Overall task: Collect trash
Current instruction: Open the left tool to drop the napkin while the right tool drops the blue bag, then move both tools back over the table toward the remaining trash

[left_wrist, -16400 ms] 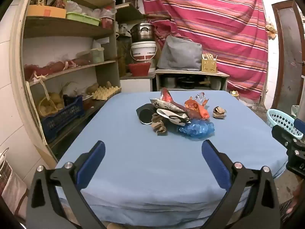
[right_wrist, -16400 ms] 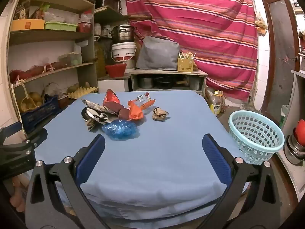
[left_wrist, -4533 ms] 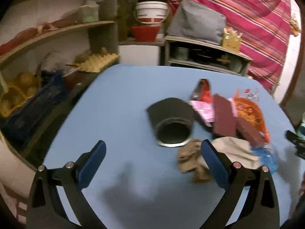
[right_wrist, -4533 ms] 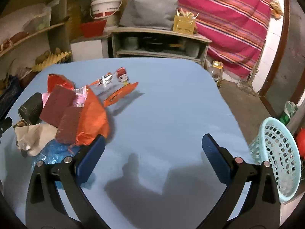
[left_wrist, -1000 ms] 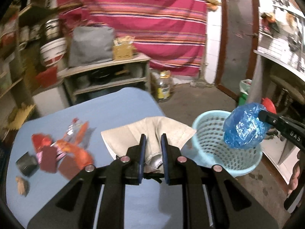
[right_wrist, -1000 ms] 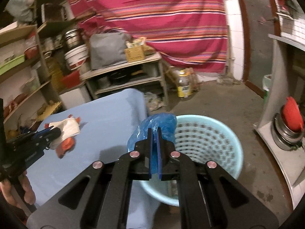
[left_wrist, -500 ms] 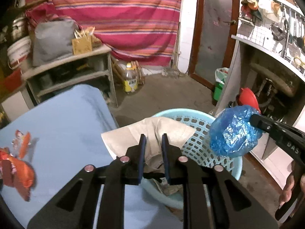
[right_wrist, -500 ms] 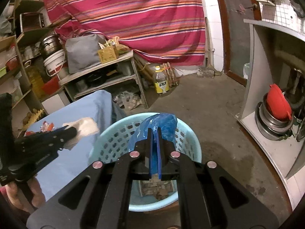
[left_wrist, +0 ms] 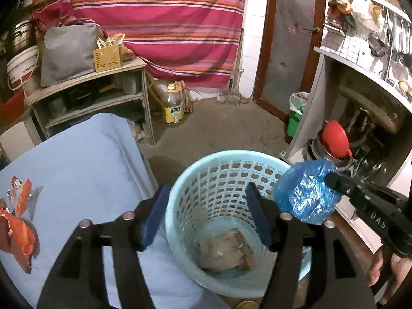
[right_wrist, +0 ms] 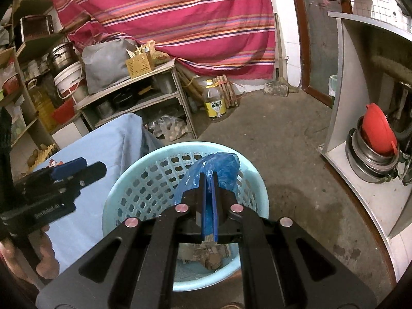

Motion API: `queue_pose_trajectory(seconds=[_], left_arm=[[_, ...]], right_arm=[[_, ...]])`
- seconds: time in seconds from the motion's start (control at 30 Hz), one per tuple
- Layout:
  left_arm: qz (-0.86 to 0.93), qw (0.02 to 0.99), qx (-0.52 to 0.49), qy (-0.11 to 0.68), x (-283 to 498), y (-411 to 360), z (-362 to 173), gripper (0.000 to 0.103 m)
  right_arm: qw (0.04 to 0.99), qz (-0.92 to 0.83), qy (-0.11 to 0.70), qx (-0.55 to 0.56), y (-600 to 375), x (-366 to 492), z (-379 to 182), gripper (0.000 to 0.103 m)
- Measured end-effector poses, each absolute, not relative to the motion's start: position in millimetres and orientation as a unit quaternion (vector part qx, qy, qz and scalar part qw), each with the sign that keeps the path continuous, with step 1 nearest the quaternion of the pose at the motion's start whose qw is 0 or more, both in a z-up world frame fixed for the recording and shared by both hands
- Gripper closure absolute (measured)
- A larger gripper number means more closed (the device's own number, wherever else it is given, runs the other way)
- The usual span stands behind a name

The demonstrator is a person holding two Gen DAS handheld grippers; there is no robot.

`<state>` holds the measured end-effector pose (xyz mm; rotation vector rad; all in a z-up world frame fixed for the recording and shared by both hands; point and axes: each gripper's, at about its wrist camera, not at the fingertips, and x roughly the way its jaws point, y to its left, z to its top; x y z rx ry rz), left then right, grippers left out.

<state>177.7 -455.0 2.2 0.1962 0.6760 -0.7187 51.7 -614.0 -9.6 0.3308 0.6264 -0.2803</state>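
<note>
A light blue plastic basket (left_wrist: pixel 200 180) stands on the floor beside the blue-covered table (left_wrist: pixel 77 159). My left gripper (left_wrist: pixel 207 200) is open and empty above the basket. Beige paper trash (left_wrist: pixel 224 252) lies at the basket's bottom. My right gripper (right_wrist: pixel 209 177) is shut on a crumpled blue plastic bag (right_wrist: pixel 221 167) and holds it over the basket (right_wrist: pixel 144 177). The bag also shows in the left wrist view (left_wrist: pixel 303 193). Orange and red wrappers (left_wrist: pixel 18 229) lie on the table at the left.
A grey shelf unit with stacked metal pots and a red lid (right_wrist: pixel 376 134) stands right of the basket. A low wooden shelf (right_wrist: pixel 144 95) and an oil bottle (right_wrist: pixel 215 103) stand behind. The concrete floor (right_wrist: pixel 278 134) lies beyond the basket.
My left gripper has opened and let go of the beige paper, which now lies in the basket. Both grippers have moved closer over the basket. The right one still holds the blue bag.
</note>
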Motion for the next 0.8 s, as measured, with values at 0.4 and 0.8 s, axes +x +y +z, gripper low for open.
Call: queue_pose_trajectory(seconds=[0.4,0.8], left_arm=[[-0.294,0.898,0.083,0.315,190.5,-415.3,13.7,0.017],[-0.268,0.904,0.073,0.324,198.2,-380.3,8.3,0.016]], right_arm=[[0.923,-0.125,0.326,0.163,-604.5,71.6,-23.1,0.095],[0.912,-0.134,0.341,0.183,-590.3,82.1,-42.1,0.033]])
